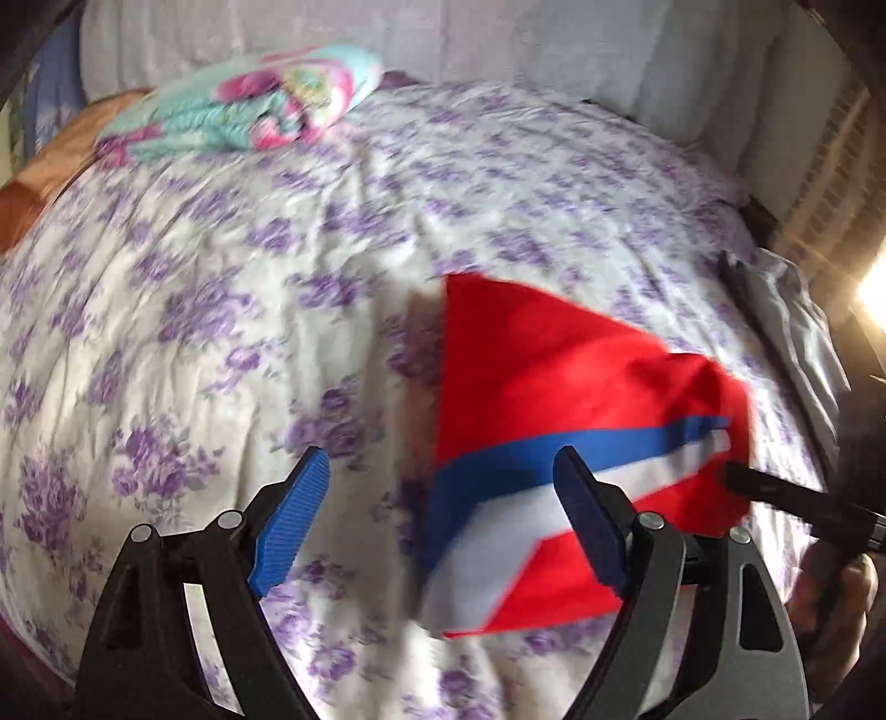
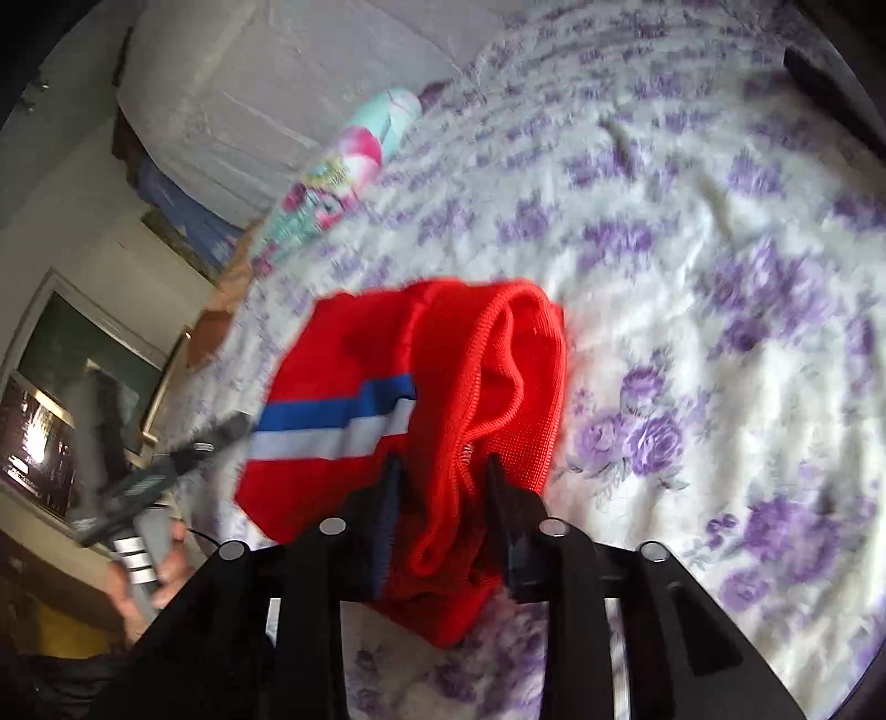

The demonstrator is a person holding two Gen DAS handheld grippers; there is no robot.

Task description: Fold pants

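Note:
The red pants (image 1: 559, 365) with a blue and white stripe hang bunched above the purple-flowered bed cover (image 1: 232, 266). My left gripper (image 1: 443, 471) is open and empty, its right finger just in front of the pants' striped part. My right gripper (image 2: 443, 471) is shut on a gathered red fold of the pants (image 2: 482, 387) and holds them up. The right gripper's fingers also show at the right edge of the left wrist view (image 1: 775, 487). The left gripper shows blurred at the left of the right wrist view (image 2: 166, 471).
A folded pink and turquoise blanket (image 1: 249, 105) lies at the far left of the bed. A grey pillow or headboard (image 1: 498, 39) stands behind. An orange cloth (image 1: 33, 188) sits at the bed's left edge. A window and furniture (image 2: 66, 387) lie beyond the bed.

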